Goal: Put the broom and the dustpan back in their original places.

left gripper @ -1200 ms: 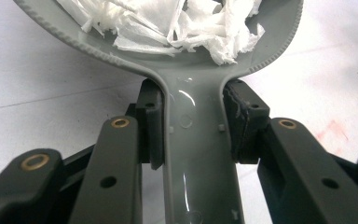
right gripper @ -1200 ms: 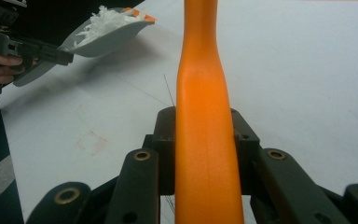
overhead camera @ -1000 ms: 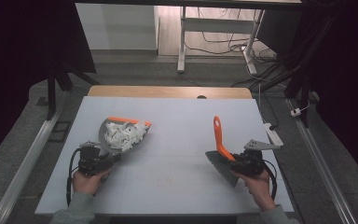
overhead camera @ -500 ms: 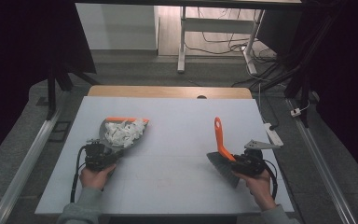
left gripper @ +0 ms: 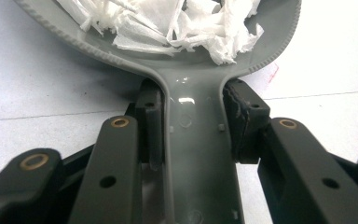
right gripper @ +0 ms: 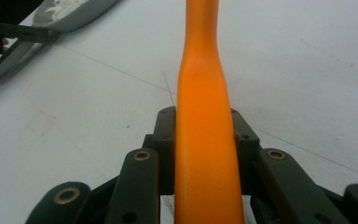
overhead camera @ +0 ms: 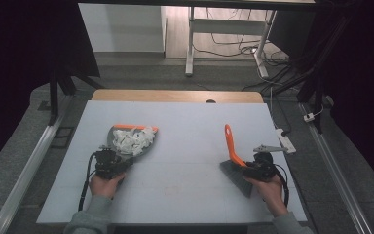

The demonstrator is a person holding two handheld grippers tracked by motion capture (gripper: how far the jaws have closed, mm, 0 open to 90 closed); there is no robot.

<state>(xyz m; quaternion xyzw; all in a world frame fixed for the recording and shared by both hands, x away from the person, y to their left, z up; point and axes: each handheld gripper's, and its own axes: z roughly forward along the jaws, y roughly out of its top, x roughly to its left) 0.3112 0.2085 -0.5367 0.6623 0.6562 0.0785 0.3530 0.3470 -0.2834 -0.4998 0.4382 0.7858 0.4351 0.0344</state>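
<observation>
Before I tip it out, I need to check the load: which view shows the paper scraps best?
The left gripper view: the torn white paper scraps lie close up in the grey dustpan. The high view shows them small, the right gripper view just a pale sliver.

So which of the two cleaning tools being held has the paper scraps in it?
The grey dustpan, held by its handle in the left gripper; white paper scraps fill its pan. The orange-handled brush in the right gripper carries none.
</observation>
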